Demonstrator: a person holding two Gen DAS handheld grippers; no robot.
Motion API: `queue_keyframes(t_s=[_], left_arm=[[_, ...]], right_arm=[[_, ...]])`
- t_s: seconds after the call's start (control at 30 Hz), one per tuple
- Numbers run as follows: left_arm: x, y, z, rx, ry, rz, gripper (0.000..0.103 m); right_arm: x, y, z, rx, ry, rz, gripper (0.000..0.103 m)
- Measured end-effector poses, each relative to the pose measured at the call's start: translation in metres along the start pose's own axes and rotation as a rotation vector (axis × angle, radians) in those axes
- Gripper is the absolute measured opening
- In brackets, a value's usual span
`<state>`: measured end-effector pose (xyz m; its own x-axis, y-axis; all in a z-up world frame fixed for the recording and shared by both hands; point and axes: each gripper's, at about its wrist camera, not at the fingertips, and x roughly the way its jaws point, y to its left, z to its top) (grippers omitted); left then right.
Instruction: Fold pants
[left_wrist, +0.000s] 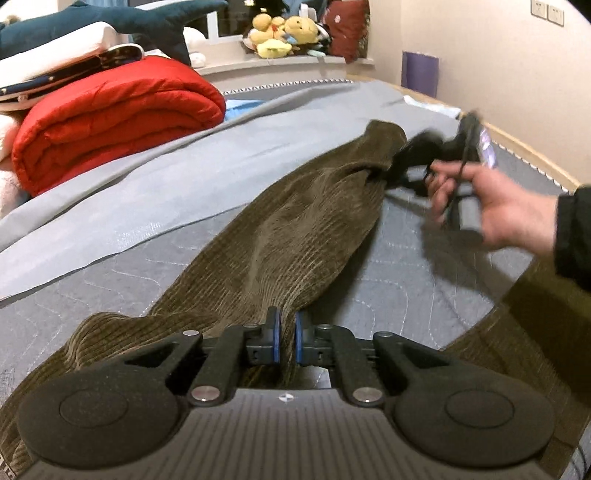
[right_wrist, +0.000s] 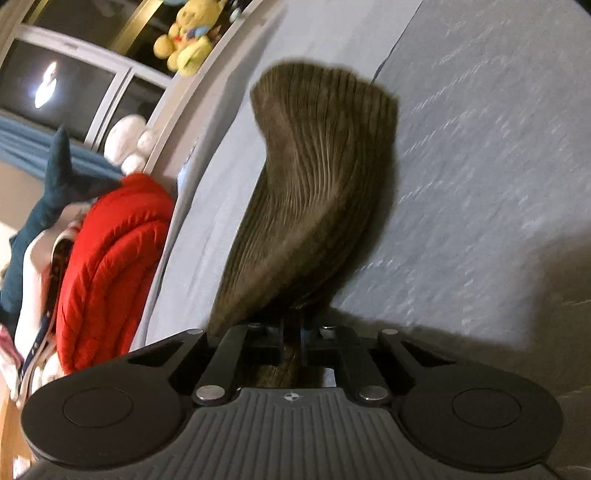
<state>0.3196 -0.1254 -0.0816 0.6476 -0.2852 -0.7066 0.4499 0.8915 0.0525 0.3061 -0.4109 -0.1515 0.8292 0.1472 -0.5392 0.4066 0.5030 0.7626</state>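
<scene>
Olive corduroy pants (left_wrist: 280, 236) stretch across the grey mattress (left_wrist: 399, 291), one leg running from my left gripper toward the far right. My left gripper (left_wrist: 287, 332) is shut on the near part of the pants, cloth pinched between its blue pads. My right gripper (left_wrist: 397, 162), held in a hand, is shut on the far leg end and holds it above the bed. In the right wrist view the leg end (right_wrist: 317, 192) stands up from my right gripper (right_wrist: 292, 325), lifted off the mattress (right_wrist: 480, 147).
A folded red quilt (left_wrist: 110, 122) and white bedding lie at the bed's far left, under a blue shark plush (left_wrist: 122, 18). Yellow plush toys (left_wrist: 280, 35) sit on the windowsill. A grey sheet (left_wrist: 166, 177) covers the bed's left part. A wall is at right.
</scene>
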Motion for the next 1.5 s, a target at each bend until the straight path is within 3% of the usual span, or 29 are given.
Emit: queue_keyframes(t_s=[0.17,0.23,0.33,0.4,0.47,0.57,0.63,0.77,0.93,1.0,1.07,1.1,1.13,1.17,1.23,1.3,1.33,1.4,1.5], left_arm=[[0.009,-0.003,-0.003,0.027,0.05,-0.066,0.004],[0.017,-0.012,-0.005,0.063,0.085,-0.098,0.004],[0.03,-0.017,-0.009,0.085,0.171,-0.097,0.008],[0.035,-0.015,-0.011,0.069,0.25,-0.125,0.024],[0.03,-0.011,-0.011,0.073,0.27,-0.115,0.037],[0.004,0.005,-0.001,0.042,0.202,-0.106,0.043],[-0.013,0.023,0.002,-0.013,0.159,-0.091,0.044],[-0.034,0.071,0.002,-0.144,0.11,0.026,0.045],[-0.04,0.119,0.0,-0.294,0.097,0.115,0.045],[-0.039,0.128,-0.001,-0.297,0.108,0.099,0.045],[-0.036,0.127,-0.001,-0.276,0.117,0.09,0.045],[-0.036,0.125,-0.002,-0.269,0.119,0.088,0.045],[-0.035,0.127,-0.003,-0.259,0.123,0.077,0.045],[-0.035,0.126,-0.005,-0.252,0.128,0.074,0.045],[-0.033,0.125,-0.007,-0.244,0.133,0.08,0.045],[-0.029,0.124,-0.005,-0.247,0.132,0.086,0.045],[-0.029,0.124,-0.006,-0.25,0.133,0.084,0.045],[-0.029,0.126,-0.006,-0.248,0.133,0.081,0.045],[-0.028,0.129,-0.007,-0.246,0.131,0.085,0.045]], right_arm=[[-0.088,0.039,0.023,-0.185,-0.23,-0.051,0.001],[-0.124,0.052,0.025,-0.241,-0.272,-0.169,0.001],[-0.154,0.047,0.009,-0.239,-0.219,-0.38,0.002],[-0.158,0.025,-0.003,-0.23,-0.149,-0.536,0.008],[-0.157,-0.004,-0.005,-0.15,-0.087,-0.61,0.013],[-0.162,-0.043,0.005,0.036,-0.087,-0.534,0.035],[-0.16,-0.056,0.013,0.064,-0.113,-0.492,0.037],[-0.15,-0.077,0.026,0.108,-0.148,-0.373,0.039],[-0.115,-0.051,0.027,-0.072,-0.193,-0.374,0.04],[-0.103,-0.032,0.026,-0.119,-0.176,-0.229,0.038],[-0.102,0.007,0.017,-0.32,-0.185,-0.021,0.038],[-0.104,0.02,0.011,-0.417,-0.201,0.025,0.039],[-0.104,0.028,0.006,-0.473,-0.223,0.011,0.039],[-0.1,0.026,0.006,-0.454,-0.224,-0.07,0.042],[-0.093,0.003,0.013,-0.297,-0.2,-0.221,0.042],[-0.099,-0.024,0.013,-0.134,-0.215,-0.294,0.024],[-0.106,-0.031,0.011,-0.086,-0.238,-0.292,0.023],[-0.121,-0.021,0.005,-0.081,-0.322,-0.341,0.027],[-0.151,-0.006,-0.004,-0.076,-0.499,-0.457,0.042]])
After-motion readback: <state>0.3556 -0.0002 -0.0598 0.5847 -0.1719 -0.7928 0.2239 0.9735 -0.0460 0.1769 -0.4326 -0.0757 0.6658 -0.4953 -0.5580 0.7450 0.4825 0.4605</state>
